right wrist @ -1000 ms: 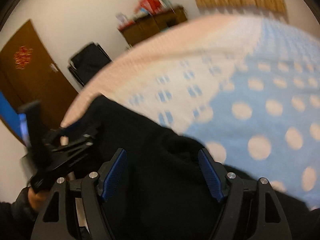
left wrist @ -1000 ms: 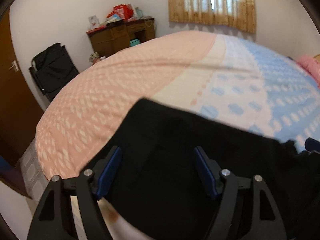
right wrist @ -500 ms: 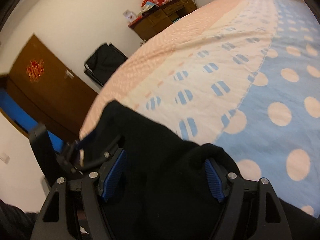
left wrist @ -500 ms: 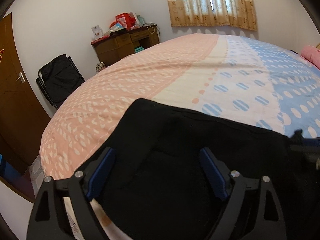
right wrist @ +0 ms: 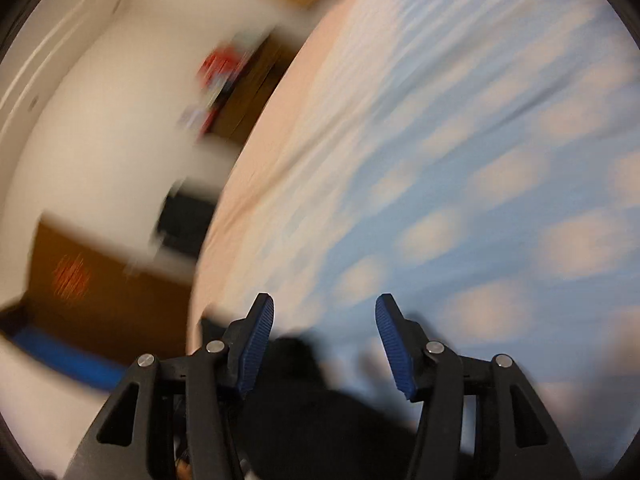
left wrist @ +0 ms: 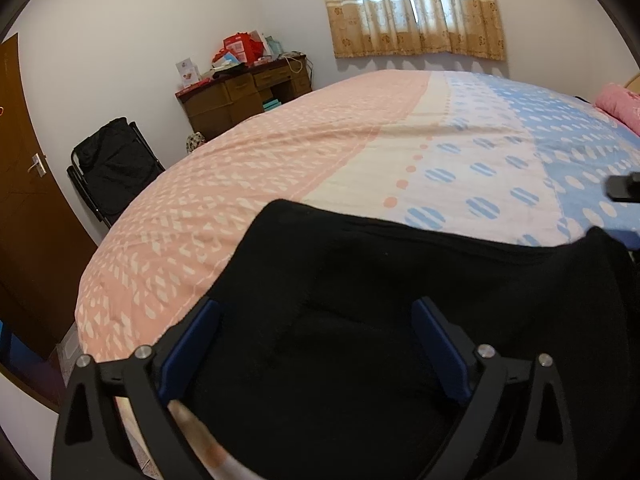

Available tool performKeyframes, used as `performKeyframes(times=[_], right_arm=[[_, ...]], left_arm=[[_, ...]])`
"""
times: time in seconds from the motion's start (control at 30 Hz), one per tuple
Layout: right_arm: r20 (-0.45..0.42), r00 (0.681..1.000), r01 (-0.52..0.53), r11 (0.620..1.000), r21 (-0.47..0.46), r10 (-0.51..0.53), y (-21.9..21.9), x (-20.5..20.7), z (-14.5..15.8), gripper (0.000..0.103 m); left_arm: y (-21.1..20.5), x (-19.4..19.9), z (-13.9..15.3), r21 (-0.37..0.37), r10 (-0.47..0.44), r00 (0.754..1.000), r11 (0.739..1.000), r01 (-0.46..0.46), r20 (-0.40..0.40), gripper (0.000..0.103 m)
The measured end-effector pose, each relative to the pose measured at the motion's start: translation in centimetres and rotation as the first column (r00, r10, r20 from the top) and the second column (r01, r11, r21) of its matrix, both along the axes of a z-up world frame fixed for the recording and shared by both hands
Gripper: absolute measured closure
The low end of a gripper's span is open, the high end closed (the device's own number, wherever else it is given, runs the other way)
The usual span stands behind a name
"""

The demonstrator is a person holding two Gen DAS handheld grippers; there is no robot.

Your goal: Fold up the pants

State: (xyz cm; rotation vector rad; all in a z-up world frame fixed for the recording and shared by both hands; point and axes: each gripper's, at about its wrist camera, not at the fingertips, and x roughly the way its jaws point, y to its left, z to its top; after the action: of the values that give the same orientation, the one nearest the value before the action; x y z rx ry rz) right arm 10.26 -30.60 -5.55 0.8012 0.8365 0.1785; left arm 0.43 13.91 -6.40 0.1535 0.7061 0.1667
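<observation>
Left wrist view is showing my left claw (left wrist: 316, 344) hanging wide open over the black pants (left wrist: 400, 300), which are lying on the near edge of the bed (left wrist: 320, 152), their far edge crossing both the pink and the blue-dotted cover. Beyond the bed a desk (left wrist: 244, 96) is standing against the wall and a black chair (left wrist: 112, 168) is sitting near the door (left wrist: 16, 184). Right wrist view is badly blurred, but my right claw (right wrist: 324, 340) is gaping open too, gripping nothing, with dark cloth lying just below its fingers.
</observation>
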Motion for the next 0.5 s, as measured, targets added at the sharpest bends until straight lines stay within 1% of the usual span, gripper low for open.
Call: performKeyframes(times=[0.03, 0.07, 0.1, 0.13, 0.2, 0.27, 0.3, 0.33, 0.37, 0.47, 0.5], right_arm=[[-0.02, 0.99, 0.141, 0.987, -0.077, -0.143, -3.3, -1.9, 1.1, 0.048], [-0.049, 0.96, 0.265, 0.949, -0.169, -0.277, -6.0, -3.8, 1.9, 0.048], [-0.08, 0.905, 0.383, 0.881, -0.278, -0.419, -8.9, -5.7, 2.7, 0.048], [-0.104, 0.843, 0.462, 0.809, -0.364, -0.528, -11.4, -7.3, 3.2, 0.048], [-0.123, 0.728, 0.559, 0.687, -0.464, -0.675, -15.8, -9.9, 3.5, 0.048], [-0.15, 0.661, 0.562, 0.617, -0.551, -0.735, -19.0, -10.9, 2.9, 0.048], [-0.18, 0.638, 0.54, 0.602, -0.588, -0.749, -19.9, -10.6, 2.2, 0.048], [-0.228, 0.628, 0.515, 0.617, -0.595, -0.744, -20.7, -10.1, 1.0, 0.048], [-0.24, 0.632, 0.506, 0.627, -0.593, -0.737, -21.1, -9.9, 0.0, 0.048], [-0.226, 0.655, 0.427, 0.599, -0.678, -0.721, -20.2, -8.0, 0.5, 0.047], [-0.237, 0.65, 0.416, 0.599, -0.684, -0.722, -20.5, -8.1, 0.3, 0.048]], left_arm=[[0.1, 0.1, 0.0, -0.003, -0.001, 1.0, 1.0, 0.001, -0.004, 0.001], [0.1, 0.1, 0.1, -0.005, -0.001, 1.0, 1.0, 0.001, -0.007, 0.001], [0.1, 0.2, 0.1, -0.006, -0.002, 1.0, 1.0, 0.002, -0.009, 0.0], [0.0, 0.2, 0.1, -0.005, -0.002, 1.0, 1.0, 0.002, -0.009, 0.0], [-0.1, 0.1, 0.0, -0.003, -0.002, 1.0, 1.0, 0.002, -0.011, 0.0], [-0.1, 0.2, 0.0, 0.0, 0.0, 1.0, 1.0, 0.0, -0.013, 0.0], [-0.2, 0.2, 0.0, 0.002, 0.003, 1.0, 1.0, -0.002, -0.013, 0.0], [-0.2, 0.2, 0.0, 0.004, 0.005, 1.0, 1.0, -0.005, -0.014, 0.0], [-0.3, 0.2, 0.0, 0.006, 0.007, 1.0, 1.0, -0.007, -0.016, 0.0], [-0.3, 0.4, 0.1, 0.004, 0.015, 0.999, 1.0, -0.015, -0.028, 0.0], [-0.4, 0.5, 0.1, 0.003, 0.017, 0.999, 1.0, -0.017, -0.034, 0.0]])
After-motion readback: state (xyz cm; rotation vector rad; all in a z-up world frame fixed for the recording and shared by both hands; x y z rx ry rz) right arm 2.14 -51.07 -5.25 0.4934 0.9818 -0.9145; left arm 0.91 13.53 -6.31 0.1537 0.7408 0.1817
